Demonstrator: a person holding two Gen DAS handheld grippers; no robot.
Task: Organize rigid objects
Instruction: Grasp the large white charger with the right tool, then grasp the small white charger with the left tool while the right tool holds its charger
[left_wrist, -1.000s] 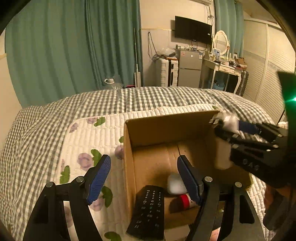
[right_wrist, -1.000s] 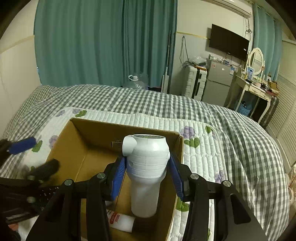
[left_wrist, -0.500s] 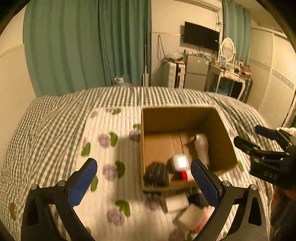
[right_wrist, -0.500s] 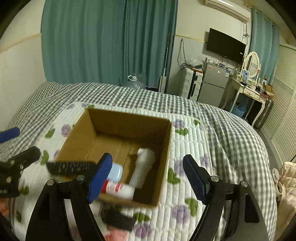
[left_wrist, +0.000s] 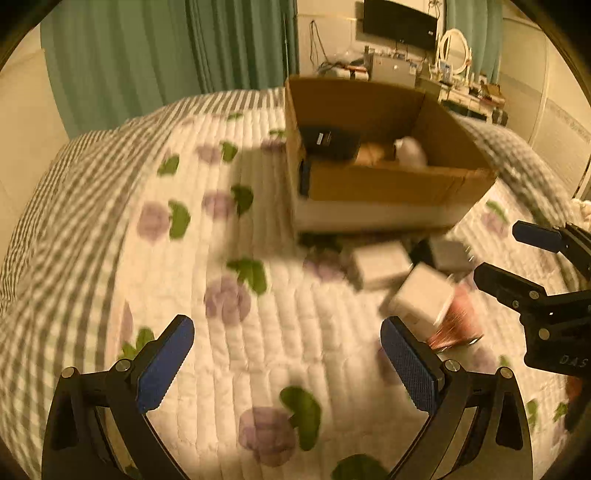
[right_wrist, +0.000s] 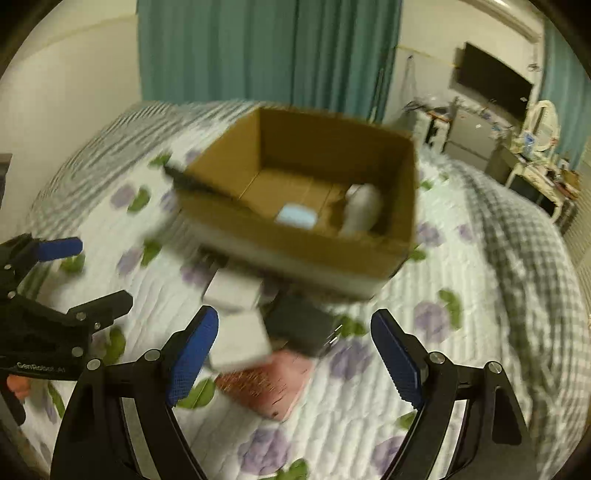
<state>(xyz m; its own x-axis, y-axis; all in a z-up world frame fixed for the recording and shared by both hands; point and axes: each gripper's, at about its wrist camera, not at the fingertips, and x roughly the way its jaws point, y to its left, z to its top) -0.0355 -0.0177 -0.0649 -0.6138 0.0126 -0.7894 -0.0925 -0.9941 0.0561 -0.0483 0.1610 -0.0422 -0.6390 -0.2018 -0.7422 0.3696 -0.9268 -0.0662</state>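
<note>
Both frames are pretty smeared, so take the details loosely. The cardboard box (right_wrist: 306, 229) sits on the bed's quilt (left_wrist: 229, 362) with the purple flower print, and it's well ahead of both tongs. Inside it there's a white bottle (right_wrist: 364, 212) lying against the right wall, a light blue-topped thing (right_wrist: 297, 218) near the front wall, and a black remote (left_wrist: 328, 142) propped over the left edge (it pokes out past the corner in the right wrist view). Just in front of the box is a little pile on the quilt: two white boxes (right_wrist: 232, 291) (right_wrist: 242, 345), a dark charger-looking block (right_wrist: 299, 328) and a pink pad (right_wrist: 267, 386) under them. The right tongs (right_wrist: 293, 354) are spread wide and empty, with the nearer white box and the pink pad sitting between and just beyond the fingers. The left tongs (left_wrist: 288, 360) are also wide open with nothing in them, only quilt in the gap; the pile is off to their right, near the right fingertip.
</note>
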